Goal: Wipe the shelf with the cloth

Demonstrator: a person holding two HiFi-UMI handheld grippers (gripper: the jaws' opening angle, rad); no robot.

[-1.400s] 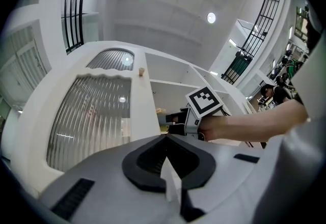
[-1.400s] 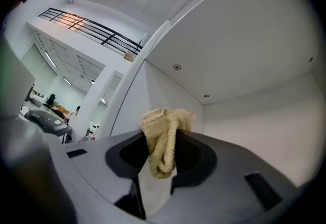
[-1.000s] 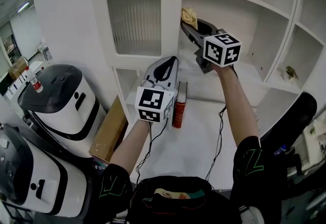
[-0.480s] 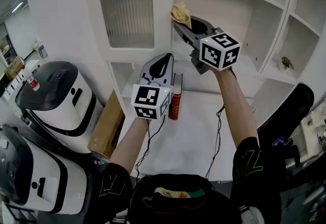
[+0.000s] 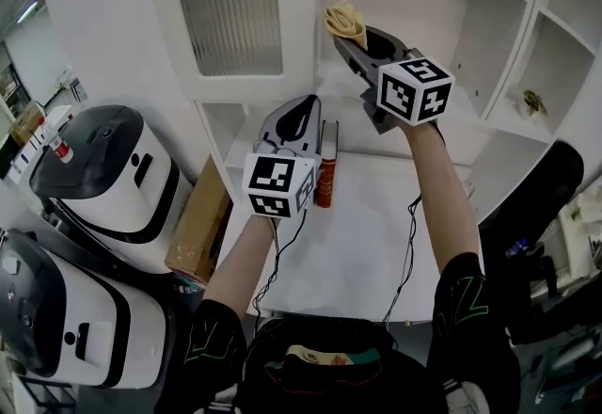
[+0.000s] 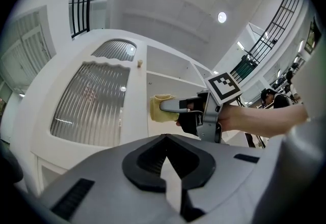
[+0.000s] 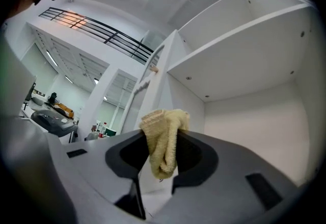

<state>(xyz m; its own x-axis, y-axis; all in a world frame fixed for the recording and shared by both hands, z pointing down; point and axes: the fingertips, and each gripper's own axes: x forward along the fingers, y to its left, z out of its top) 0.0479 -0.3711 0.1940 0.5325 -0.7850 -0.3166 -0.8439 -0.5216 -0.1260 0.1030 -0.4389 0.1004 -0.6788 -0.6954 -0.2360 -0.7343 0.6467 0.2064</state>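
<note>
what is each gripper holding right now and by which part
The right gripper is shut on the yellow cloth, pinching a bunched fold with the rest poking past the tips. The left gripper is shut and holds nothing.

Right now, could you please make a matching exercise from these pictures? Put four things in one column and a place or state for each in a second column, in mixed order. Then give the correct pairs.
Things:
1. cloth
2. left gripper
3. red can
4. glass door

Place or state:
A. closed
B. shut, holding nothing
C. pinched in the right gripper
D. next to a dark book

Pairs: 1-C, 2-B, 3-D, 4-A
</note>
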